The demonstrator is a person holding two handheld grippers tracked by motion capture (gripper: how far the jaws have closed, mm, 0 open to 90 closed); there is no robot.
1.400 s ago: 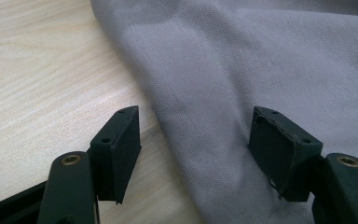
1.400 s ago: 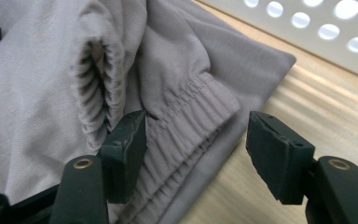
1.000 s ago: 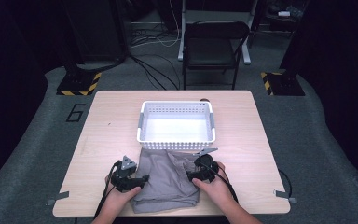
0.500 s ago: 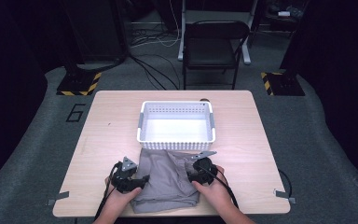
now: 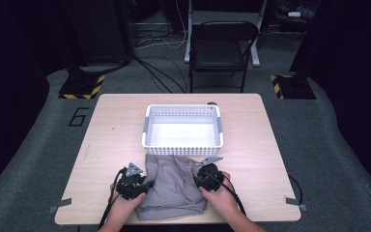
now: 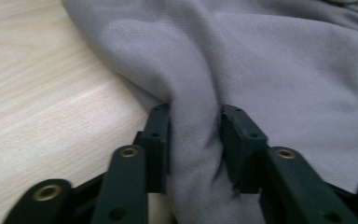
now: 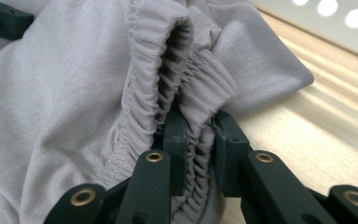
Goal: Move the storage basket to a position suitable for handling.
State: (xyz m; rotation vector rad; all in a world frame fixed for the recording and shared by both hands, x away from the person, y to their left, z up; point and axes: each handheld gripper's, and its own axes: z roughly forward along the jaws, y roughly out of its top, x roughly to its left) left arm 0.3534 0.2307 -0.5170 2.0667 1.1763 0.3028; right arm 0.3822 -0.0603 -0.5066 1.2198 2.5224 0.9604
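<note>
On the left of the high view, the left gripper (image 5: pixel 134 185) sits at the left edge of the grey shorts (image 5: pixel 174 186), which lie rumpled on the near part of the wooden table (image 5: pixel 106 140), just in front of the white basket (image 5: pixel 182 126). In the left gripper view its jaws are nearly closed on a raised fold of the shorts (image 6: pixel 242 60), the cloth bunched between the two pads. Since it holds a loose pinch of fabric rather than a hem, a pull could draw the fold out and leave that side sagging.

Further right, the right gripper (image 5: pixel 206 175) sits at the right side of the garment, close to the basket's near wall. In the right gripper view its jaws are almost closed on the gathered elastic waistband (image 7: pixel 200 88), which is doubled over between the pads. Only one layer of the waistband may be caught, so a lift could let the band open and twist.

Judging from the layout, uneven lifting by the two hands could drag the cloth against the basket rim and nudge the basket away
</note>
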